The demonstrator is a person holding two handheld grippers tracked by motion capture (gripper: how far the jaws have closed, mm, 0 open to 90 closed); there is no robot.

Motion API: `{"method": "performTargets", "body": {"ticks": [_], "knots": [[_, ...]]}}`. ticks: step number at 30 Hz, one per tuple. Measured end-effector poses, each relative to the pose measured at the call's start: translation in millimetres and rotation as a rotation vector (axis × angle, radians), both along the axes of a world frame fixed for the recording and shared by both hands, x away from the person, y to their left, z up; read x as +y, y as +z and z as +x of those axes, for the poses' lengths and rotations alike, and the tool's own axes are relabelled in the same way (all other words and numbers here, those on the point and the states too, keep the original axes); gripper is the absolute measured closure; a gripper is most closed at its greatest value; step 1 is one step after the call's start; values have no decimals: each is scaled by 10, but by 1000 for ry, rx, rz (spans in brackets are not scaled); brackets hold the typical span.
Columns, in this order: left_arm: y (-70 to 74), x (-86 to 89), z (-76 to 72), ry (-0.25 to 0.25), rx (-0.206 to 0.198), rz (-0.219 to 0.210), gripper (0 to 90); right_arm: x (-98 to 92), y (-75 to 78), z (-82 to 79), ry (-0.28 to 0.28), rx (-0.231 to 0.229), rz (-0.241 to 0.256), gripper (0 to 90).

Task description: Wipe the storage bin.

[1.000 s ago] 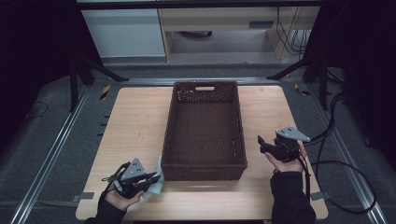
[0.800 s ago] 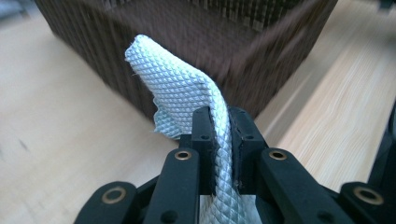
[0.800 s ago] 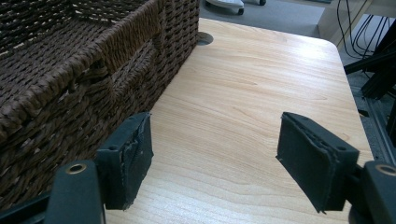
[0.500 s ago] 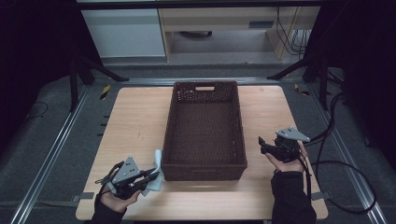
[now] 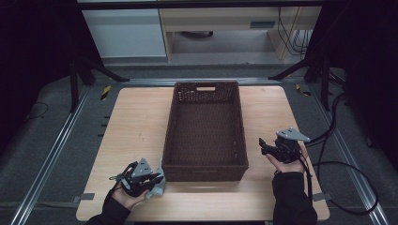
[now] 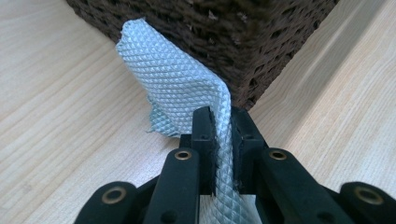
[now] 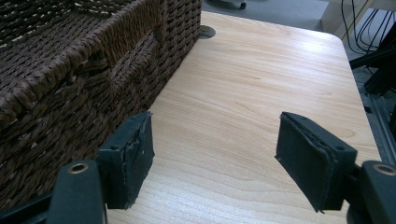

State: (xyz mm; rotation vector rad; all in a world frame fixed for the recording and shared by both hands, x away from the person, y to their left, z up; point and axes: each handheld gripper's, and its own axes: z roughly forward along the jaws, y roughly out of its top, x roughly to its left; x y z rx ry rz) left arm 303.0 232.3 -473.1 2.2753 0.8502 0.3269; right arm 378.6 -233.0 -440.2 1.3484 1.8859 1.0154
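Note:
A dark brown wicker basket point(image 5: 205, 165) stands in the middle of the wooden table point(image 5: 136, 122). My left gripper point(image 5: 157, 182) sits at the basket's near left corner, shut on a pale blue textured cloth point(image 6: 180, 81). In the left gripper view the cloth rises from between the jaws and leans against the basket's corner point(image 6: 261, 56). In the high view the cloth point(image 5: 160, 185) shows just past that gripper. My right gripper point(image 5: 261, 146) is held to the right of the basket, open with nothing between its pads point(image 7: 133, 156); the basket's side wall point(image 7: 93, 79) lies to its left.
Metal rails point(image 5: 56, 150) run along both sides of the table. Black cables point(image 5: 347, 173) trail on the floor at the right. A cabinet and shelf point(image 5: 206, 23) stand beyond the table's far edge. Bare tabletop point(image 7: 261, 88) stretches ahead of the right gripper.
My left gripper has drifted slightly toward the table's near edge with the cloth in it. The right gripper has stayed in place.

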Motion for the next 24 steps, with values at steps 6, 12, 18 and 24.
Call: {"method": "performTargets", "body": {"ticks": [6,12,18,24], "knots": [[71,60,2,25,-32,-13,811,-1,10,-8,-2,-1,7,281],[224,333,35,143,-110,-35,810,-17,12,-4,-4,0,21,290],[209,677,151,303,-110,-38,809,-31,10,-5,-3,-4,38,292],[146,879,249,402,-89,-6,806,-16,7,-1,4,2,36,290]]}}
